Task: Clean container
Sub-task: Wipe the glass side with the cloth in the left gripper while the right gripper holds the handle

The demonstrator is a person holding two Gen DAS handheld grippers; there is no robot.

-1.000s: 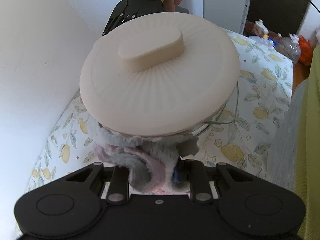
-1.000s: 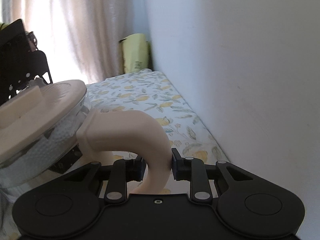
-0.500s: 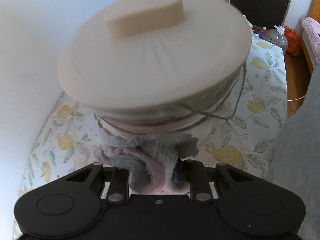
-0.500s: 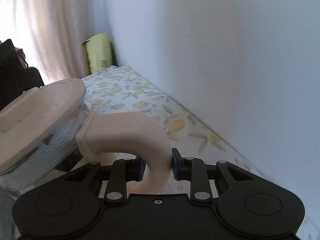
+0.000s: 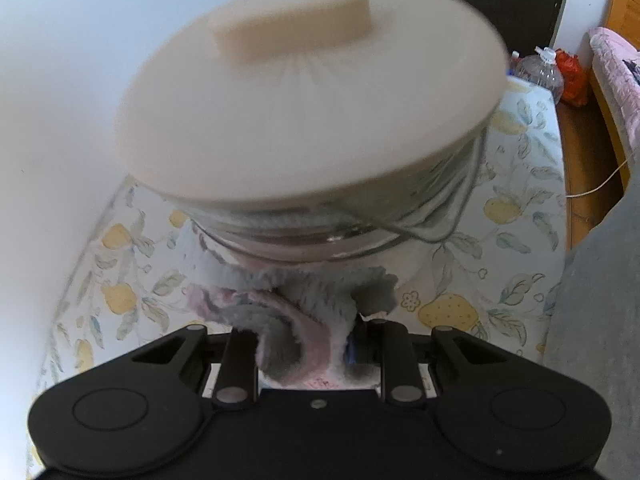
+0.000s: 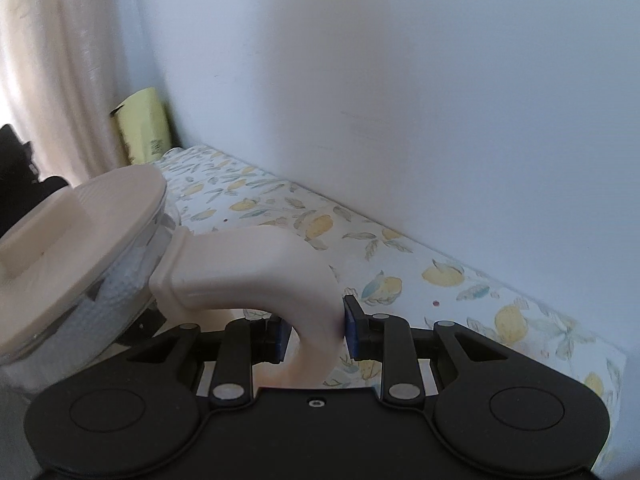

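Note:
A clear glass container (image 5: 332,220) with a cream lid (image 5: 312,92) fills the left wrist view, tilted and blurred. My left gripper (image 5: 304,344) is shut on a grey and pink cloth (image 5: 288,316) that presses against the container's glass side below the lid. In the right wrist view my right gripper (image 6: 314,332) is shut on the container's cream curved handle (image 6: 256,276). The lid (image 6: 80,240) and glass body (image 6: 120,280) sit at the left there. The container is held above the lemon-print tablecloth (image 6: 400,264).
A white wall (image 6: 400,100) runs close along the table's far side. A yellow-green bag (image 6: 142,128) and curtain stand at the table's end. Plastic bottles (image 5: 540,72), an orange bag and a pink-covered bed lie beyond the table. A grey fabric surface (image 5: 600,340) is at right.
The container has tilted and turned, held by its handle, with its lid now higher and closer in the left view. The cloth has shifted along the glass under the rim.

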